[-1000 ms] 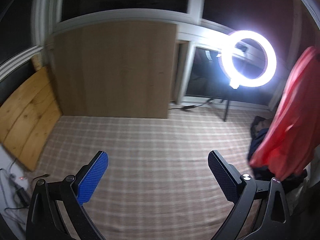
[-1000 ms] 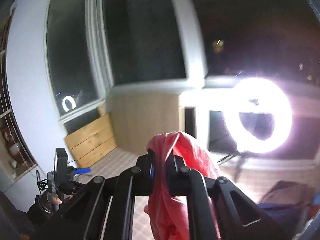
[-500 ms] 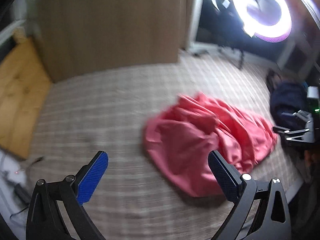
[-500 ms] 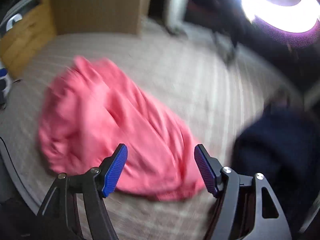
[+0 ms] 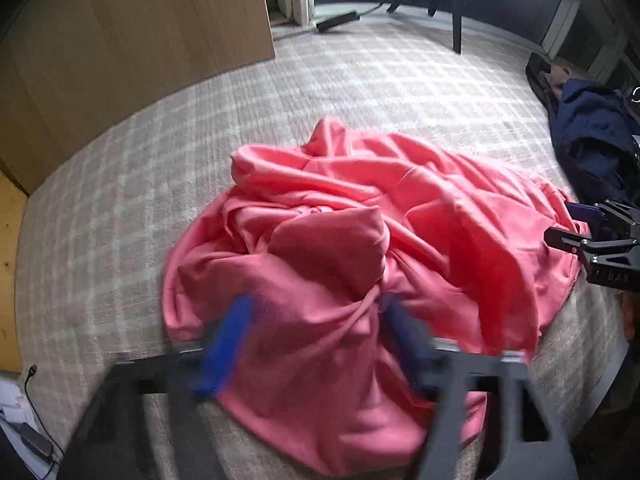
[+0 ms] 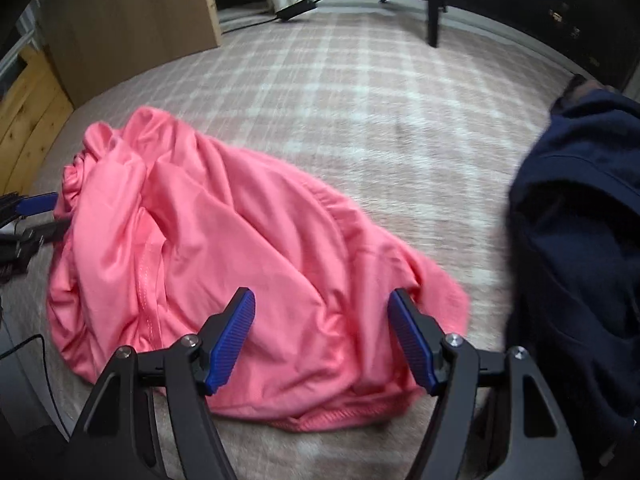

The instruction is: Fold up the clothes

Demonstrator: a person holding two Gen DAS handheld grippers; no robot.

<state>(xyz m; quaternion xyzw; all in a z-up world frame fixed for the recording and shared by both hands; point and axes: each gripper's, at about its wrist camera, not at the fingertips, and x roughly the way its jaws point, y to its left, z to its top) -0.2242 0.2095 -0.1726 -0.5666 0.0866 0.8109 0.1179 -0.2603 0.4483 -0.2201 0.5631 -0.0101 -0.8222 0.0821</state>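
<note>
A crumpled pink garment (image 5: 360,240) lies in a heap on the plaid cover (image 5: 380,80). My left gripper (image 5: 316,336) points steeply down at the garment's near side. Its blurred jaws are closing, with a bunched fold of pink cloth between them, not clearly pinched. My right gripper (image 6: 320,336) hangs open just above the garment (image 6: 224,248) near its hem, with cloth under the gap but nothing gripped. Each gripper shows at the edge of the other's view: the right gripper (image 5: 592,236) and the left gripper (image 6: 32,216).
A dark navy garment (image 6: 580,220) is piled at the right edge of the cover, also seen from the left wrist (image 5: 592,140). A wooden board (image 5: 120,48) stands at the back left. A lamp stand's leg (image 5: 456,24) and a power strip (image 5: 336,22) sit beyond the cover.
The right gripper let go of the pink garment it held up; the garment now lies on the cover. Both grippers came down toward it. The left jaws have narrowed around a fold.
</note>
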